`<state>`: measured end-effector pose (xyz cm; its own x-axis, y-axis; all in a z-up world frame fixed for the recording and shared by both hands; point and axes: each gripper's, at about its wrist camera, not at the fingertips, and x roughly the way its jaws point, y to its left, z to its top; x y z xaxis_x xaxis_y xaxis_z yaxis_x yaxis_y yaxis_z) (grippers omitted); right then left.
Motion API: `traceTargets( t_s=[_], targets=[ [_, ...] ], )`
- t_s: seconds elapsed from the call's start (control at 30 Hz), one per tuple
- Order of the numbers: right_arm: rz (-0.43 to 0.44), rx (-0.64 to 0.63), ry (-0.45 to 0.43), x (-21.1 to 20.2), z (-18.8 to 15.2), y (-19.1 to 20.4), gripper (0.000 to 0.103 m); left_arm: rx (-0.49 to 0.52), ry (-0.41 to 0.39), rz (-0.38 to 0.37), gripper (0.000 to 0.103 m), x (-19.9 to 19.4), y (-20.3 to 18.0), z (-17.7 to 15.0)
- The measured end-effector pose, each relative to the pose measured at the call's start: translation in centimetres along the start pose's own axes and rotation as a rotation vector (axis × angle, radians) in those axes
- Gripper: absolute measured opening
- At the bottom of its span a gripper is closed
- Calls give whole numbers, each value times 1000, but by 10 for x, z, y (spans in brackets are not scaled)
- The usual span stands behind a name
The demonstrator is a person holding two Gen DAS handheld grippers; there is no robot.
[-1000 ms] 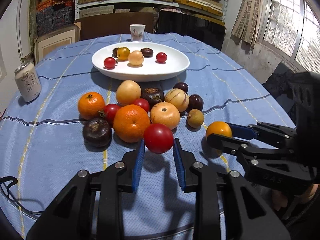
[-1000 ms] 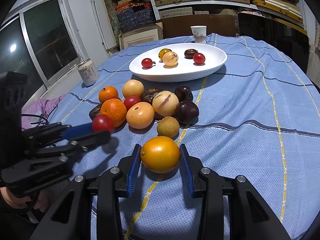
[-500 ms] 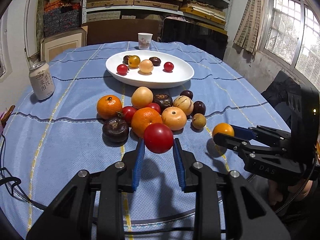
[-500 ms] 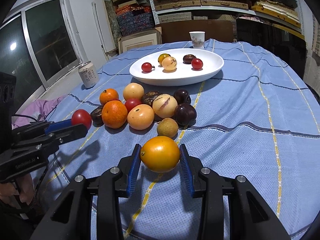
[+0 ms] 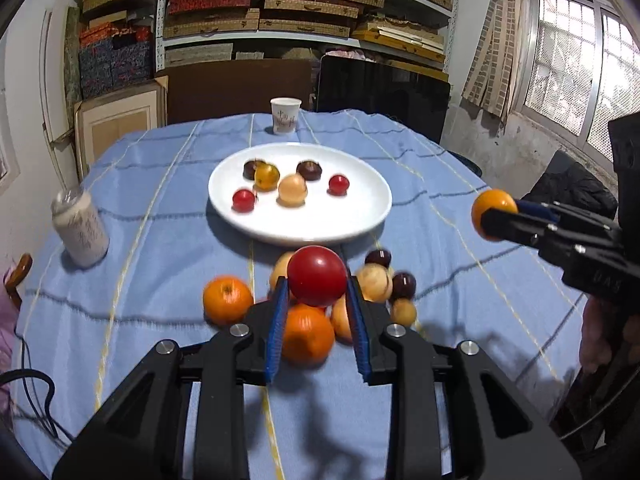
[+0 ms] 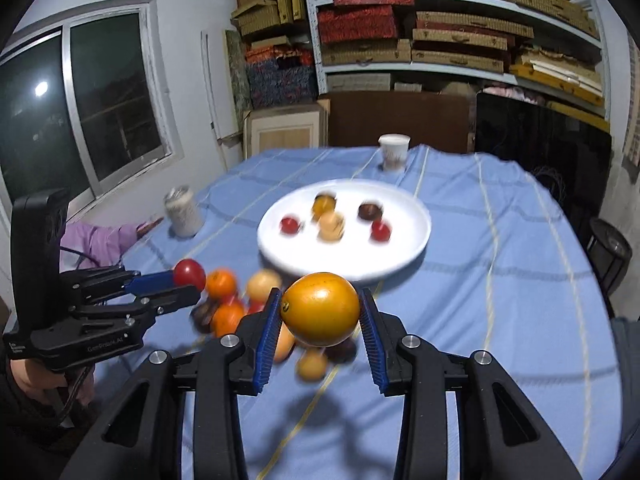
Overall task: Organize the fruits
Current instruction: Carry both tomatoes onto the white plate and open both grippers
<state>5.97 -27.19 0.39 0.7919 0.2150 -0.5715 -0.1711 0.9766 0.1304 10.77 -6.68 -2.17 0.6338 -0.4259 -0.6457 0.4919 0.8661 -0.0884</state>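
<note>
Left claw (image 5: 317, 298) clamped on a red tomato (image 5: 317, 275), blue pads tight on both sides, fruit held clear above the pile. Right claw (image 6: 320, 316) gripping a yellow-orange fruit (image 6: 320, 309) the same way, pads pressed to its flanks, also up off the cloth. Seen across from the left wrist camera: right claw (image 5: 486, 216) out at the right edge with that fruit (image 5: 490, 204) at its tip. Seen from the right wrist camera: left claw (image 6: 188, 280) at the left, tomato (image 6: 189, 272) pinched at the end, a hand (image 6: 32, 380) wrapped round the grip below.

Beneath the left claw, the loose pile of fruit (image 5: 312, 300) on the blue striped cloth of the worktop (image 5: 440, 280): an orange (image 5: 227, 299) to the left, another orange (image 5: 307, 334) directly under the pads, pale round fruits and dark plums to the right. Blurred, so finer detail hard to call.

Just beyond the pile, white oval plate (image 5: 360, 208) with five small fruits on it: two red, one yellow, one pale, one dark, plus a second dark one half hidden behind the yellow. Drinks can (image 5: 80, 228) standing off to the left, paper cup (image 5: 285, 116) at the far edge. Shelves of stacked boxes (image 5: 304, 4) behind.
</note>
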Motion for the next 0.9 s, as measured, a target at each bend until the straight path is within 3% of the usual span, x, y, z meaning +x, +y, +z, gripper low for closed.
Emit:
traceTargets(
  t_s=[0.27,0.5,0.6,0.73,0.9],
  targets=[
    [-33,7,52,72,69,-32,39,-30,57,5,28,70,18,67],
    [-32,2,122,141,73,-39,39,-49,151,27,28,134,37,84],
    [-43,6,122,152,73,-42,42,-66,164,36,30,145,45,84],
    [-41,13,108,146,70,-44,43,-79,106,66,64,129,50,82],
    [-36,35,109,123,58,-42,45,-77,54,58,70,92,46,72]
  ],
)
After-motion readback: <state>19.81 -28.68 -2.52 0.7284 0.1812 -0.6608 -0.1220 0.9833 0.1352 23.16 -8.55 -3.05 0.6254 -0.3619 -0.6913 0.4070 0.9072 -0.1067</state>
